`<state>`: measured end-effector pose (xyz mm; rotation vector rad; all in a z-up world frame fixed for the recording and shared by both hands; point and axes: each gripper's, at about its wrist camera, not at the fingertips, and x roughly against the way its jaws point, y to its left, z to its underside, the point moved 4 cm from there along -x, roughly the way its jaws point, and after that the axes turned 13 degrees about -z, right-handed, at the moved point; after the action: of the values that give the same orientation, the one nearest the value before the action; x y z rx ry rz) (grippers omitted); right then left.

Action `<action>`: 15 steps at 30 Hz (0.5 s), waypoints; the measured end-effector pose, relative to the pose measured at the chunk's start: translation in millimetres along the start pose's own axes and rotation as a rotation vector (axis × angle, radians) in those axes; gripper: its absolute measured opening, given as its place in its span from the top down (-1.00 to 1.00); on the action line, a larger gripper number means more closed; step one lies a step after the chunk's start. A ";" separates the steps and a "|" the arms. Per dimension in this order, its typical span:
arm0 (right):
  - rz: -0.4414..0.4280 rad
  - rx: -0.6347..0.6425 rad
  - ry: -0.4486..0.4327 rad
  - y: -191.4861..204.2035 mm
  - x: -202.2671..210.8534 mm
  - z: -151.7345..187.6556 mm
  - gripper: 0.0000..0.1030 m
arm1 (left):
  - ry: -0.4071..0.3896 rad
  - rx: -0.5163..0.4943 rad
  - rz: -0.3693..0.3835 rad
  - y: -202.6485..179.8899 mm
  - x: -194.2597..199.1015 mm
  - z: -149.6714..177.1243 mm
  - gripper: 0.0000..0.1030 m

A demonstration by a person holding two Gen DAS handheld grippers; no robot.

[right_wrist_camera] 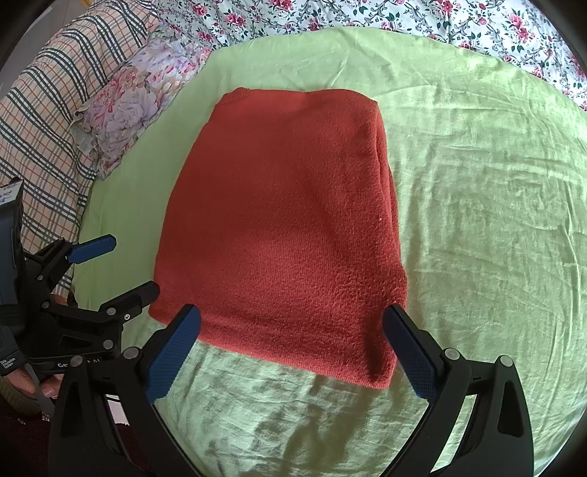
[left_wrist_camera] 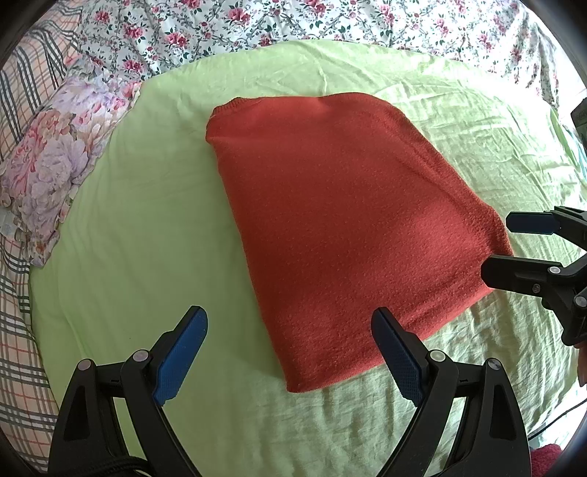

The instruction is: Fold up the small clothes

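Neatly folded into a thick rectangle, the rust-red knit garment (left_wrist_camera: 341, 227) lies flat on a wrinkled lime-green sheet (left_wrist_camera: 146, 238). Both the left gripper (left_wrist_camera: 290, 352) and right gripper (right_wrist_camera: 293, 348) hover spread wide, empty. Floral bedding (left_wrist_camera: 293, 22) and a floral pillow (left_wrist_camera: 55, 165) border it.

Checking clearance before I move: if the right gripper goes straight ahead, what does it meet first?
Probably the near edge of the folded red garment, lying between the open right gripper fingers; height above the green sheet is unclear.

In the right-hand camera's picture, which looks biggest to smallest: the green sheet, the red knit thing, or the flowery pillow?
1. Green sheet, largest by far.
2. Red knit garment, folded on it.
3. Flowery pillow, smallest, though it lies farther off, so it may look smaller than it is.
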<state>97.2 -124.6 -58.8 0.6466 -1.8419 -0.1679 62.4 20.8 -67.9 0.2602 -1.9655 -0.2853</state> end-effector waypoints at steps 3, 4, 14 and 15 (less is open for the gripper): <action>-0.002 0.003 0.001 -0.8 1.0 -1.7 -0.93 | 0.000 0.000 0.000 -0.7 0.3 -0.3 -0.77; -0.001 0.004 0.002 -1.1 1.0 -2.2 -0.93 | 0.001 0.001 0.000 -0.5 0.2 0.1 -0.77; -0.004 0.002 -0.001 -5.5 -1.7 -11.8 -0.93 | -0.005 -0.004 0.011 -1.1 -3.2 -10.1 -0.77; -0.004 0.003 -0.002 -5.7 -1.7 -12.6 -0.93 | -0.011 -0.001 0.011 -0.4 -3.2 -11.5 -0.77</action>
<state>111.1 -126.1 -58.0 0.6525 -1.8432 -0.1693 74.2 20.5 -66.3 0.2474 -1.9771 -0.2816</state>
